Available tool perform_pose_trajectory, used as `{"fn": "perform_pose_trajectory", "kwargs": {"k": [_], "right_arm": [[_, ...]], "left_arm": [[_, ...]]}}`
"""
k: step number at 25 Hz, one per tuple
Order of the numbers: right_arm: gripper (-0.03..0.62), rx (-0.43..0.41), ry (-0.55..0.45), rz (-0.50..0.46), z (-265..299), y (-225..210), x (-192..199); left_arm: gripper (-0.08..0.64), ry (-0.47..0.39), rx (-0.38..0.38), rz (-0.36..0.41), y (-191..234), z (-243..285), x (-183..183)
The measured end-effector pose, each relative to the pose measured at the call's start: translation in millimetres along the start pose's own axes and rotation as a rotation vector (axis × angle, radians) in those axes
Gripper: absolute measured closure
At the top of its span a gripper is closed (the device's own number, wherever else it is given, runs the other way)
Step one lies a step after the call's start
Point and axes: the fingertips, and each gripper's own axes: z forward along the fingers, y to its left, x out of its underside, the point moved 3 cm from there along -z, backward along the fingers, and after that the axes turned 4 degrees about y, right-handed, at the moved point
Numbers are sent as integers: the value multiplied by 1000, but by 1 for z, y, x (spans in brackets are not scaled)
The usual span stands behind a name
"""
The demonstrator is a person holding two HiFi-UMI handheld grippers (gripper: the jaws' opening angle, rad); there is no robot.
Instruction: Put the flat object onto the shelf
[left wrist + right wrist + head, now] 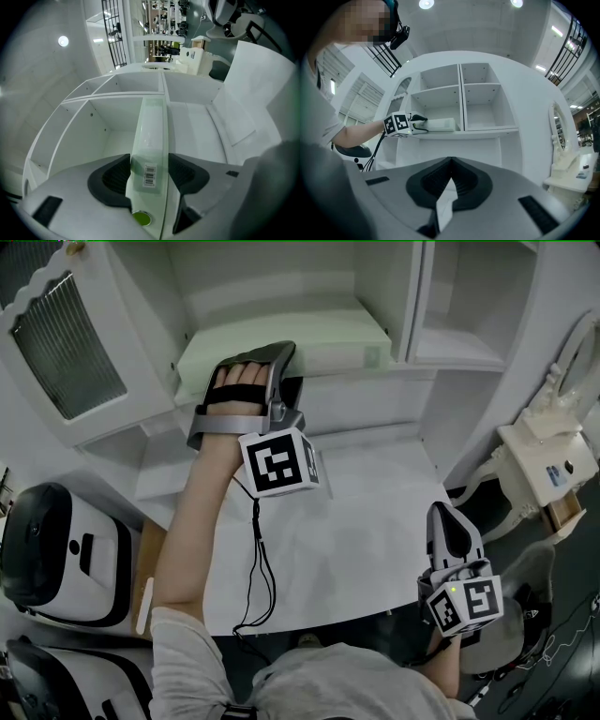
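Left gripper [149,161]: clamped on the pale green flat object [319,341], which lies in the lower left compartment of the shelf [487,133]. Could drag it back off the ledge if withdrawn before letting go. Right gripper [452,521]: pressed together, idle, well apart.

Left gripper [281,367] extended, right gripper [446,514] closed
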Motion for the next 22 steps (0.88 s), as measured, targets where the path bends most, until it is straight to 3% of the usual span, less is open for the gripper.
{"fn": "perform_pose_trajectory", "kwargs": {"k": [4, 7, 10, 14, 22], "right_arm": [[584, -11, 1, 0, -2, -1, 0], [583, -29, 2, -2, -1, 0, -1], [583, -61, 1, -5, -1, 4, -3], [583, -130, -6, -4, 2, 13, -4], [583, -269, -4, -16, 7, 34, -3]], "left_arm": [[293, -21, -24, -53, 3, -10, 0], [297, -47, -21, -136, 7, -21, -1], [421, -62, -32, -263, 14, -37, -1], [530, -34, -64, -328, 15, -62, 4], [546, 2, -37, -546, -3, -111, 13]]}}
